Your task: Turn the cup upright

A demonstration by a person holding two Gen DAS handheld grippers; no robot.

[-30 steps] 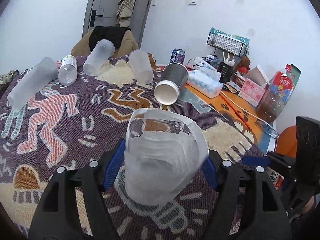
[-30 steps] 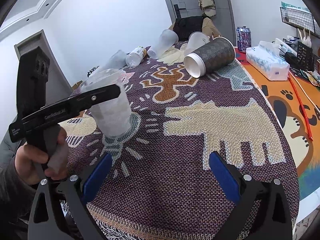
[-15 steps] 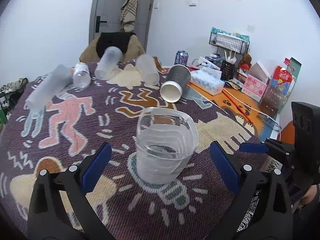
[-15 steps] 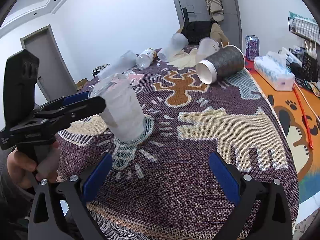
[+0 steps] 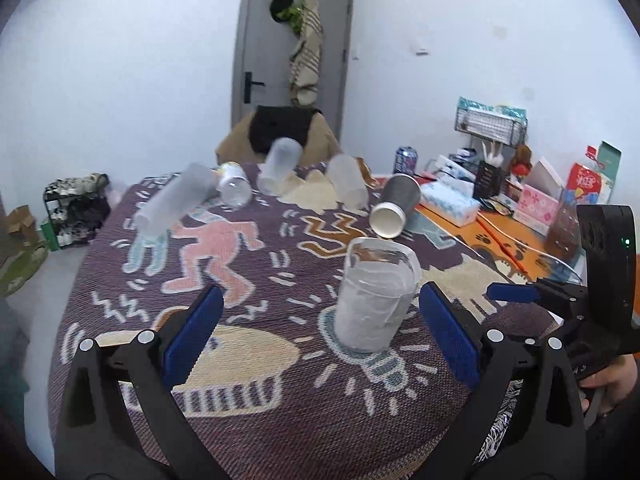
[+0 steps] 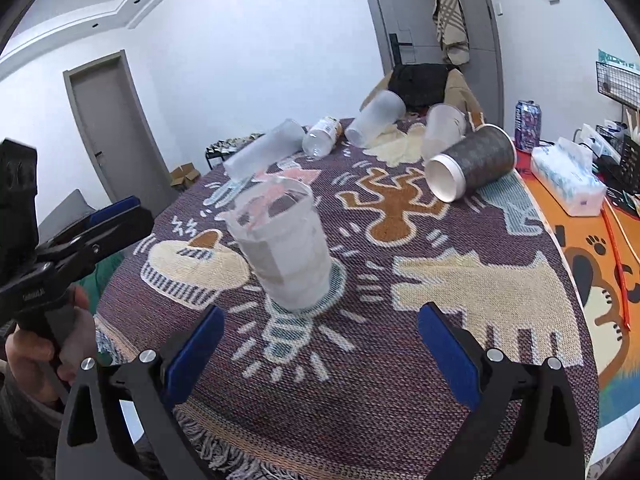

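Cup [image 5: 374,296]: frosted, translucent plastic, standing upright, mouth up, on the light-bulb figure of the patterned cloth [image 5: 280,400] that covers the counter.

Left gripper [image 5: 320,338]: jaws spread wide, blue pads [image 5: 192,336] on either side of the cup and clear of it; nothing held. The cup stands just ahead of the gap, nearer the right-hand pad.

Right gripper [image 6: 318,350]: jaws likewise spread, empty, hovering near the counter's front edge with the cup ahead and slightly to the left.

Further out, lying on their sides:
- dark paper cup with white rim [image 6: 470,164], mouth toward the cameras;
- three frosted tumblers: [image 6: 264,154], [image 6: 374,118] and [image 6: 442,128];
- small clear bottle [image 6: 322,136], also tipped over.

Counter's right-hand side: tissue pack [image 6: 568,182], drink can [image 6: 528,120], wire basket and assorted boxes.

Step in hand, as judged: this cup appears righted and released; the flip reads as complete for it. If more cups are to be stood up, the next move calls for drawing the spread jaws away without brushing the light cup, then reaching to a fallen one, the dark paper cup being nearest, and closing across its wall, not its open rim.
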